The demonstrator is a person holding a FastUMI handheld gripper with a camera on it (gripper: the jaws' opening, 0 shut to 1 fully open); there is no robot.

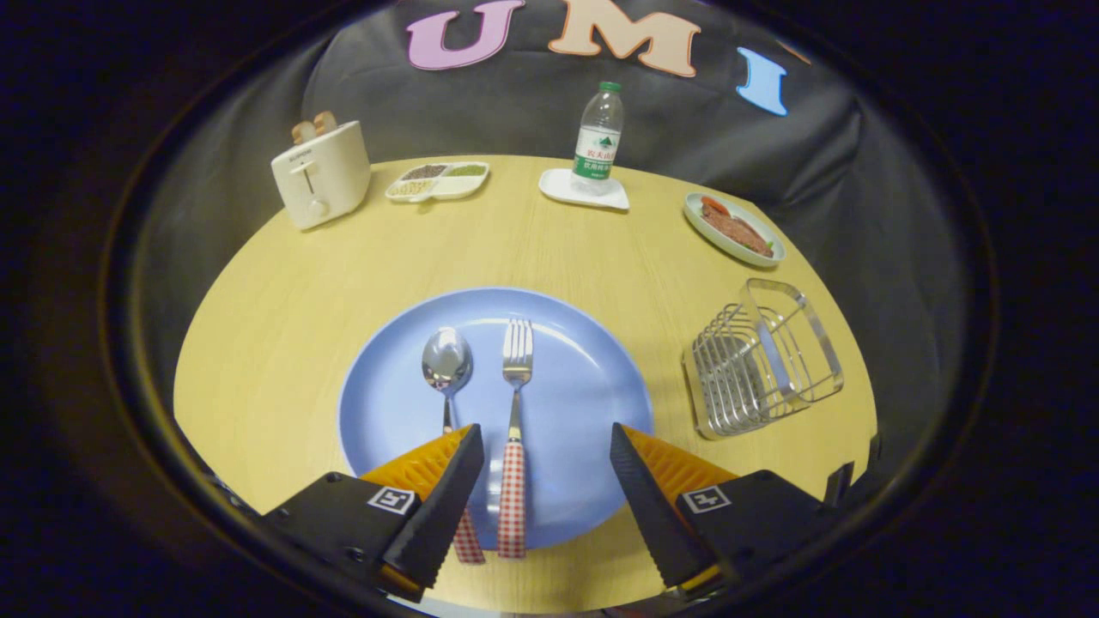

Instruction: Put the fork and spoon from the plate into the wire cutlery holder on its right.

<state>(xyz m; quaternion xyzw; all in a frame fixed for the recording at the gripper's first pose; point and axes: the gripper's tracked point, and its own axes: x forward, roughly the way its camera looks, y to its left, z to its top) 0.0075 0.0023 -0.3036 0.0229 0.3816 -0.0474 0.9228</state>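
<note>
A blue plate lies on the wooden table just ahead of my fingers. On it rest a spoon on the left and a fork on the right, side by side, both with red-and-white checked handles pointing toward me. The spoon's handle runs under my left finger; the fork's handle lies between the fingers, closer to the left one. My gripper hangs open above the near part of the plate, holding nothing. The wire cutlery holder stands to the right of the plate, with nothing seen inside it.
At the back of the table stand a cream toaster with toast, a divided dish of grains, a water bottle on a white coaster, and a plate of food behind the holder.
</note>
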